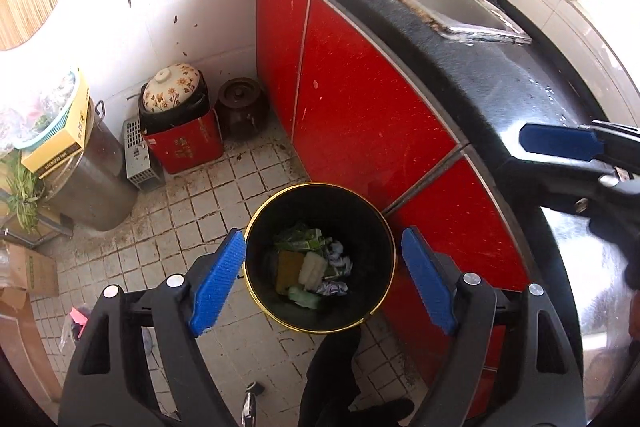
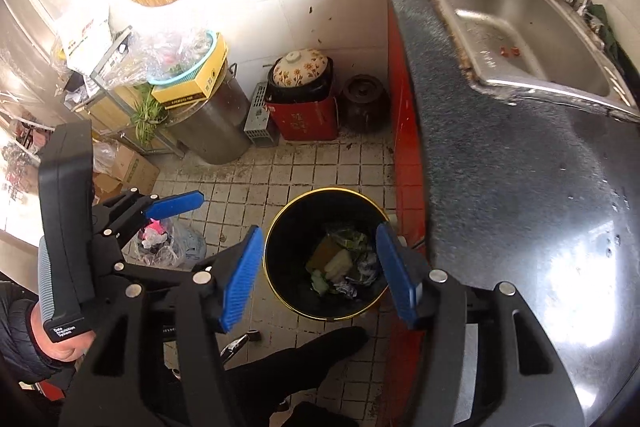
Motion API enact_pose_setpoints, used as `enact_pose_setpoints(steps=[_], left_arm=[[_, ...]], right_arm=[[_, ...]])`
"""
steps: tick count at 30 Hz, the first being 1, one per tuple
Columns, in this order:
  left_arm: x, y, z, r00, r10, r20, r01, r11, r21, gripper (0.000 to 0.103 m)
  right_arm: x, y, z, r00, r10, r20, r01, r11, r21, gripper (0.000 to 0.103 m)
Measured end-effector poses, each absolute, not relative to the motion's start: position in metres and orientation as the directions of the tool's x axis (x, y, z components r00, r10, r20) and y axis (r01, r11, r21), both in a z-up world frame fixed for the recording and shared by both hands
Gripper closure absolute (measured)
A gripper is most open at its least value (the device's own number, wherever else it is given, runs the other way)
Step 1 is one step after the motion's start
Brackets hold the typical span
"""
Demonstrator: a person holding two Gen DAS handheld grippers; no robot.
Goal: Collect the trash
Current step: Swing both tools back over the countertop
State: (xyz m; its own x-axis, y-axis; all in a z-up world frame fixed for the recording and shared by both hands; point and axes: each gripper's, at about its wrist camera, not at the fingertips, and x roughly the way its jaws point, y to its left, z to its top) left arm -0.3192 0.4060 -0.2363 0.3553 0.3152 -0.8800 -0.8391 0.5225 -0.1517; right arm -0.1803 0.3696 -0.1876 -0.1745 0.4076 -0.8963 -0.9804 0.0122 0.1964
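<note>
A black trash bin with a gold rim (image 1: 354, 211) (image 2: 294, 227) stands on the tiled floor beside the red cabinet. Inside it lies trash (image 1: 308, 265) (image 2: 340, 261): a yellow sponge, green wrappers and crumpled paper. My left gripper (image 1: 323, 281) hangs above the bin, open, with nothing between its blue pads. My right gripper (image 2: 318, 275) also hovers over the bin, open and empty. In the left wrist view one of the right gripper's fingers (image 1: 560, 143) shows over the counter edge. In the right wrist view one of the left gripper's fingers (image 2: 174, 206) shows at the left.
The black countertop (image 2: 500, 167) with a steel sink (image 2: 520, 27) runs along the right. A red box (image 1: 180, 147), a brown crock (image 1: 242, 107) and a steel pot (image 1: 92, 179) stand in the corner. A filled plastic bag (image 2: 168, 243) lies on the floor. A person's dark leg (image 2: 304, 359) is near the bin.
</note>
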Motion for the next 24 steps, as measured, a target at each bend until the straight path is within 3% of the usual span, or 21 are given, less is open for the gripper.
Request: enact_pose_setpoints(steps=[4, 10, 15, 24], left_arm=[[-0.307, 0.389, -0.207, 0.378, 0.352, -0.857, -0.816, 0.564, -0.129, 0.018], [-0.25, 0.347, -0.156, 0.47, 0.342, -0.814, -0.704, 0.701, -0.111, 0.01], [-0.173, 0.289, -0.124, 0.575, 0.234, -0.784, -0.526, 0.839, -0.136, 0.01], [-0.047, 0.148, -0.091, 0.64, 0.005, -0.768, -0.182, 0.973, -0.145, 0.01]], right_arm=[[-0.16, 0.335, -0.148, -0.128, 0.477, -0.869, -0.98, 0.075, 0.186, 0.034], [-0.107, 0.244, -0.087, 0.028, 0.562, -0.826, -0.956, 0.257, 0.143, 0.032], [-0.061, 0.134, -0.048, 0.223, 0.567, -0.793, -0.871, 0.48, 0.098, 0.03], [-0.015, -0.064, -0.022, 0.505, 0.411, -0.76, -0.585, 0.81, 0.049, 0.03]])
